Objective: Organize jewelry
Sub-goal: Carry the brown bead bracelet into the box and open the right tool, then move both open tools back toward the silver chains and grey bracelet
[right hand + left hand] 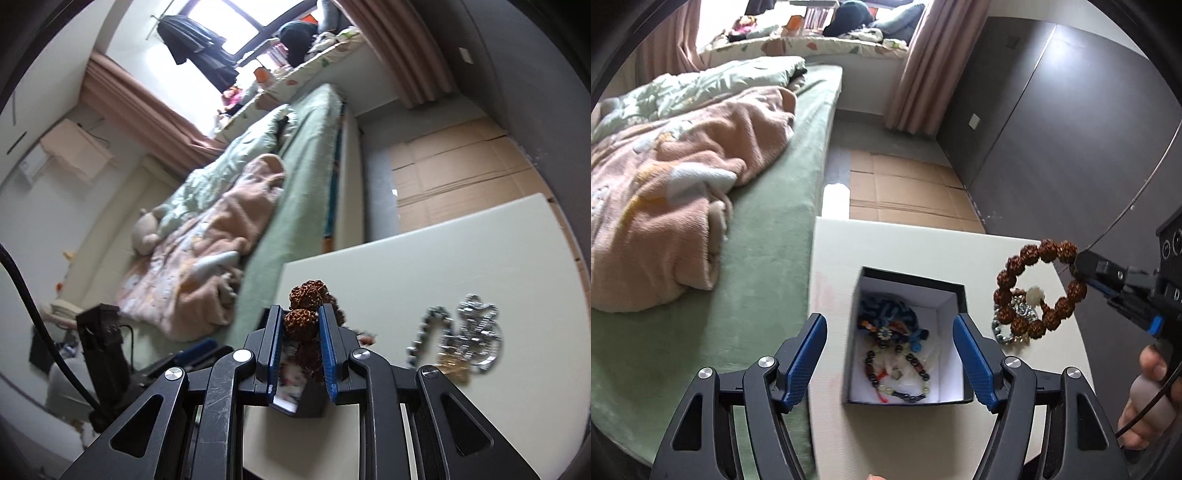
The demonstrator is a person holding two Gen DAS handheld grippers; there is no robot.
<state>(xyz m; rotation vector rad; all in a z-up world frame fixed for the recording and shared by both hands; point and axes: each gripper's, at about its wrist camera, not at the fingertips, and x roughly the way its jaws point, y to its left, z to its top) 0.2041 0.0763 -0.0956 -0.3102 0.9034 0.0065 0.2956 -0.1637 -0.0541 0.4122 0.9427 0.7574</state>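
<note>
Fingers of the right gripper pinch a brown bead bracelet above the counter, beside the open box; left gripper fingers spread wide around it.

Reddish-brown bead bracelet, white-lined black box, silver chain, green bedsheet

silver jewelry motion-blurred, box mostly hidden behind right gripper
</note>
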